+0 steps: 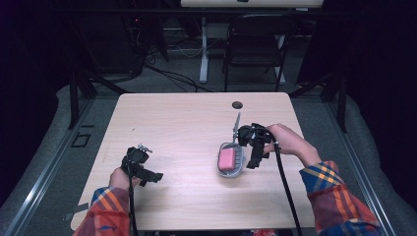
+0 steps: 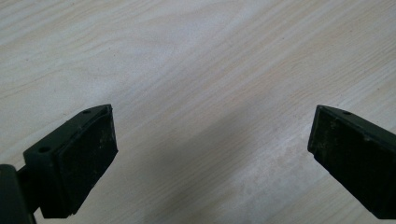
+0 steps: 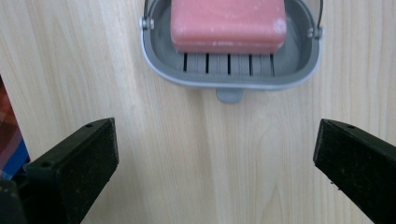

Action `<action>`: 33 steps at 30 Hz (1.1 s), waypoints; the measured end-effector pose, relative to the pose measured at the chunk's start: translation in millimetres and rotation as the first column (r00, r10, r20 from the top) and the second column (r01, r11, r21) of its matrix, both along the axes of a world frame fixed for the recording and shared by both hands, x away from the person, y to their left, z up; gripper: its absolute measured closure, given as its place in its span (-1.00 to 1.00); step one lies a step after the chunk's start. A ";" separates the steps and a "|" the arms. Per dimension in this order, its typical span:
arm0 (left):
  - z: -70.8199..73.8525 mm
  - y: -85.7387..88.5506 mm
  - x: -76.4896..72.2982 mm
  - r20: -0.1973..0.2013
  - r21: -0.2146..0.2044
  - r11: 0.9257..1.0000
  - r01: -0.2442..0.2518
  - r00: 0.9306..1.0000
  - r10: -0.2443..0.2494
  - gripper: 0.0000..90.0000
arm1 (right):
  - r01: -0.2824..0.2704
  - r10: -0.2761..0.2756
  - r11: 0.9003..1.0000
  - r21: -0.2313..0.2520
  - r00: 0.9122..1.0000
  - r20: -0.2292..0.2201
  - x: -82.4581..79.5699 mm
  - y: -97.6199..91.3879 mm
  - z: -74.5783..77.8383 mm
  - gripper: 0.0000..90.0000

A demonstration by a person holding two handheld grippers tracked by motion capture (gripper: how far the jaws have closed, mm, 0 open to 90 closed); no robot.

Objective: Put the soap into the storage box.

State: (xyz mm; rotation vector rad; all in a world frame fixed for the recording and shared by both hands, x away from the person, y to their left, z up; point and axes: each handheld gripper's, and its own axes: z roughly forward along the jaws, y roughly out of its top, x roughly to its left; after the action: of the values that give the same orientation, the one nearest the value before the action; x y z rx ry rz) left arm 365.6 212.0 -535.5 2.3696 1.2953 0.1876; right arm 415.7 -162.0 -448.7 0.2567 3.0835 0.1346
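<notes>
High view: grey soap dish (image 1: 231, 161) with pink soap bar (image 1: 227, 159) right of table (image 1: 187, 123) centre; right gripper (image 1: 253, 147) just beside it, left gripper (image 1: 142, 167) well apart.
Left gripper view: jaws wide open over bare wood.
Right gripper view: jaws wide open, dish ahead. Judged step: approach. Next: advance, close on rim.

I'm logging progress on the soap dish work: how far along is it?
Done: pink soap lies in the grey dish, whose lid stands open. In hand: nothing; the right gripper is open beside the dish, the left gripper open over bare table. Left: probably closing the lid.
</notes>
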 end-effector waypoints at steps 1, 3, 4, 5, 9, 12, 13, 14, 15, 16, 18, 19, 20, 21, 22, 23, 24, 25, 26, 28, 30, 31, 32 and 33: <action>0.0 -0.2 0.0 -0.001 0.000 1.000 0.000 1.000 0.000 -0.97 | 0.003 -0.003 1.000 -0.001 1.000 0.005 -0.6 -2.7 1.1 -1.00; 0.0 -0.4 0.0 -0.001 0.001 1.000 0.000 1.000 0.000 -0.97 | 0.012 -0.012 1.000 0.003 1.000 0.003 -2.1 -8.1 3.4 -1.00; 0.1 -0.5 -0.1 -0.001 0.002 1.000 0.000 1.000 0.000 -0.97 | 0.011 -0.011 1.000 0.005 1.000 0.008 -3.1 -10.6 4.4 -1.00; 0.1 -0.5 -0.1 -0.001 0.002 1.000 0.000 1.000 0.000 -0.97 | 0.013 -0.013 1.000 0.006 1.000 0.007 -4.2 -13.0 5.5 -1.00; 0.1 -0.4 -0.2 -0.001 0.002 1.000 0.000 1.000 0.000 -0.97 | 0.023 -0.023 1.000 0.009 1.000 0.015 -12.6 -27.2 7.0 -1.00; 0.1 -0.5 -0.2 -0.002 0.002 1.000 -0.001 1.000 0.001 -0.97 | 0.031 -0.031 1.000 0.006 0.999 0.012 -15.7 -32.5 5.7 -1.00; 0.1 -0.6 -0.3 -0.001 0.003 1.000 -0.001 1.000 0.001 -0.97 | 0.033 -0.033 0.999 0.003 0.999 0.013 -16.8 -35.7 4.7 -1.00; 0.1 -0.6 -0.3 -0.001 0.003 1.000 -0.001 1.000 0.001 -0.97 | 0.046 -0.046 0.999 0.000 0.999 0.012 -19.7 -42.5 1.6 -1.00; 0.2 -0.6 -0.3 -0.001 0.003 1.000 -0.001 1.000 0.001 -0.97 | 0.046 -0.046 0.999 0.000 0.999 0.012 -19.7 -42.5 1.6 -1.00; 0.3 -0.5 -0.4 0.000 0.002 1.000 -0.001 1.000 0.001 -0.97 | 0.048 -0.048 0.999 -0.005 0.999 0.010 -21.0 -45.9 -0.1 -1.00; 0.4 -0.3 -0.6 0.000 0.001 1.000 -0.001 1.000 0.001 -0.97 | 0.061 -0.061 0.998 -0.006 0.998 0.002 -24.2 -53.5 -5.9 -1.00; 0.5 -0.2 -0.6 0.000 0.002 1.000 0.000 1.000 0.000 -0.98 | 0.074 -0.074 0.997 -0.010 0.997 -0.003 -26.2 -58.3 -9.8 -1.00; 0.6 -0.2 -0.6 0.001 0.002 1.000 -0.001 1.000 0.001 -0.97 | 0.078 -0.078 0.997 -0.015 0.997 -0.003 -27.3 -61.1 -12.1 -1.00; 0.6 -0.2 -0.7 0.001 0.002 1.000 0.000 1.000 0.000 -0.98 | 0.091 -0.092 0.996 -0.014 0.996 -0.008 -28.9 -65.0 -15.3 -1.00; 0.6 -0.2 -0.7 0.001 0.002 1.000 0.000 1.000 0.000 -0.97 | 0.107 -0.107 0.994 -0.010 0.994 -0.012 -32.1 -72.5 -21.0 -1.00; 0.7 -0.2 -0.7 0.002 0.002 1.000 0.000 1.000 0.000 -0.97 | 0.107 -0.107 0.994 -0.010 0.994 -0.012 -32.1 -72.5 -21.0 -1.00; 0.7 -0.2 -0.8 0.003 0.002 1.000 0.000 1.000 0.000 -0.98 | 0.118 -0.118 0.993 -0.007 0.993 -0.009 -33.8 -75.1 -23.2 -1.00; 0.7 -0.4 -0.9 0.003 0.002 1.000 0.000 1.000 0.000 -0.98 | 0.124 -0.124 0.992 -0.007 0.992 -0.011 -35.5 -79.5 -26.7 -1.00; 0.7 -0.5 -0.9 0.003 0.003 1.000 0.001 1.000 -0.001 -0.97 | 0.138 -0.138 0.990 0.003 0.990 -0.017 -37.6 -82.7 -30.0 -1.00; 0.5 -0.9 -0.9 0.004 0.003 1.000 0.000 1.000 0.000 -0.98 | 0.147 -0.147 0.989 0.009 0.989 -0.018 -40.8 -88.4 -36.2 -1.00; 0.6 -1.1 -0.9 0.005 0.003 1.000 0.002 1.000 -0.002 -0.98 | 0.161 -0.160 0.987 0.012 0.987 -0.020 -43.8 -92.3 -42.5 -1.00; 0.7 -0.9 -0.9 0.005 0.003 1.000 0.003 1.000 -0.003 -0.98 | 0.164 -0.164 0.986 0.010 0.986 -0.017 -45.1 -93.4 -45.4 -1.00; 0.8 -0.6 -0.9 0.006 0.002 1.000 0.003 1.000 -0.003 -0.98 | 0.167 -0.167 0.986 0.005 0.986 -0.014 -46.0 -94.3 -47.9 -1.00; 0.9 -0.1 -0.8 0.007 0.001 1.000 0.003 1.000 -0.003 -0.98 | 0.173 -0.173 0.985 0.014 0.985 -0.014 -49.1 -95.0 -54.7 -1.00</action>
State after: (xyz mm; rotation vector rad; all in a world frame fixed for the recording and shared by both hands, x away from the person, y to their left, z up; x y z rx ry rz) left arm 364.8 211.9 -534.5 2.3698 1.2884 0.1952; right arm 366.6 -257.0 -503.5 0.5254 3.0548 0.1496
